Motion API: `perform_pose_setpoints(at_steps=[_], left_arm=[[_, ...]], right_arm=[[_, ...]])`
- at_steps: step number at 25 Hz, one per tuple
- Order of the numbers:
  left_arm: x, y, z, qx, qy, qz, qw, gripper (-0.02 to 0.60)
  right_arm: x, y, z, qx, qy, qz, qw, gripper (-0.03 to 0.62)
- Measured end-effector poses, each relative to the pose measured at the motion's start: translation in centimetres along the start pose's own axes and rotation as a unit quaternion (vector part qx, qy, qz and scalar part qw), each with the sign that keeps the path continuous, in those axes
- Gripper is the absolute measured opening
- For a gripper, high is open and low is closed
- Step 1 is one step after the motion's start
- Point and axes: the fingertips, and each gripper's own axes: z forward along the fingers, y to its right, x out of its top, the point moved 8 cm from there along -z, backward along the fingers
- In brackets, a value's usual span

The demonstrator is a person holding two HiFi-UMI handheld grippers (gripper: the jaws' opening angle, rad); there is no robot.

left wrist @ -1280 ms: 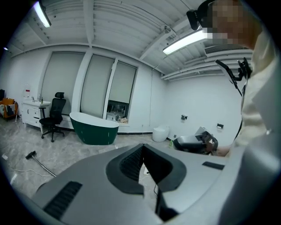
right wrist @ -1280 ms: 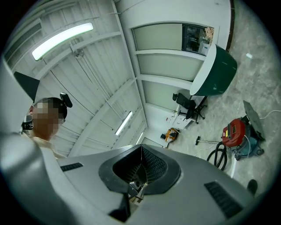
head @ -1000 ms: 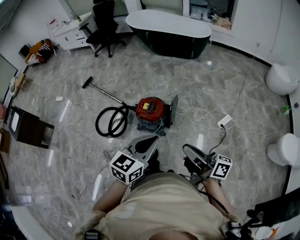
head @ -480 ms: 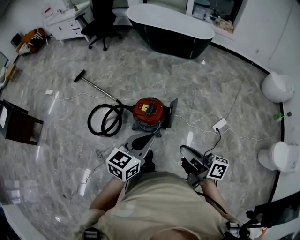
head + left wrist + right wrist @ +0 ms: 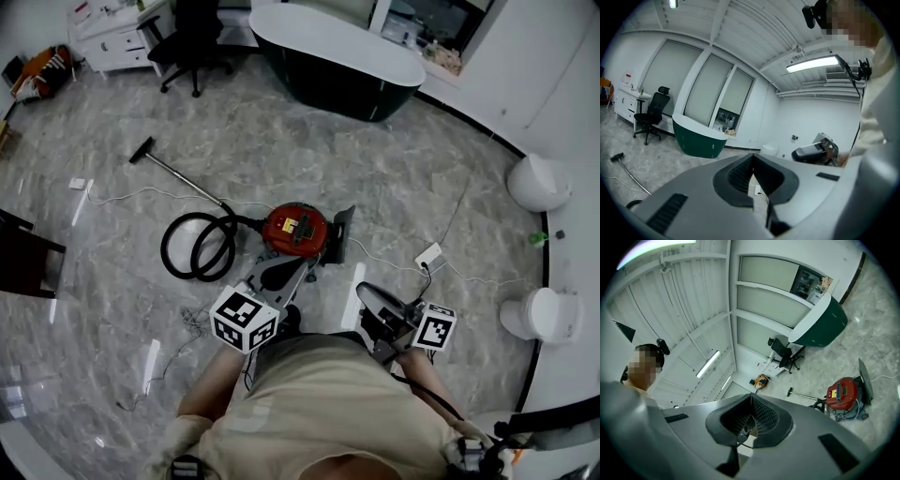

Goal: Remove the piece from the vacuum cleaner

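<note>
On the marble floor a black hose (image 5: 195, 246) lies coiled left of the red vacuum cleaner (image 5: 298, 230), and a dark flat panel (image 5: 339, 234) stands upright against the cleaner's right side. Nearer the person, the left gripper (image 5: 298, 270) points towards the cleaner without touching it, its jaws clenched together on nothing. Further right, the right gripper (image 5: 364, 292) is likewise clenched and empty, with a white power strip (image 5: 428, 255) on the floor beyond it.
</note>
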Motion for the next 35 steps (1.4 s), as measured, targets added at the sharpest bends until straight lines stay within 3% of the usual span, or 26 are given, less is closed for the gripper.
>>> perform_pose_setpoints(at_steps=[6, 14, 24, 30, 35], left_arm=[[-0.1, -2.5, -0.3, -0.004, -0.005, -0.02, 0.9998, 0.003], [0.6, -3.5, 1.7, -0.033, -0.032, 0.002, 0.999, 0.003], [-0.1, -4.0, 2.9, -0.02, -0.062, 0.0, 0.9979, 0.003], [0.3, -4.4, 5.6, -0.005, -0.079, 0.004, 0.9969, 0.003], [1.0, -4.7, 8.4, 0.003, -0.096, 0.005, 0.9953, 0.003]], right_arm=[[0.6, -0.5, 3.2, -0.007, -0.033, -0.039, 0.999, 0.002], [1.3, 0.7, 3.0, -0.022, 0.007, -0.011, 1.0, 0.002], [2.6, 2.8, 3.3, -0.023, 0.007, 0.027, 0.999, 0.002], [5.1, 5.1, 3.5, -0.01, 0.001, 0.041, 0.999, 0.002], [6.9, 7.3, 3.2, -0.024, -0.018, 0.046, 0.998, 0.002]])
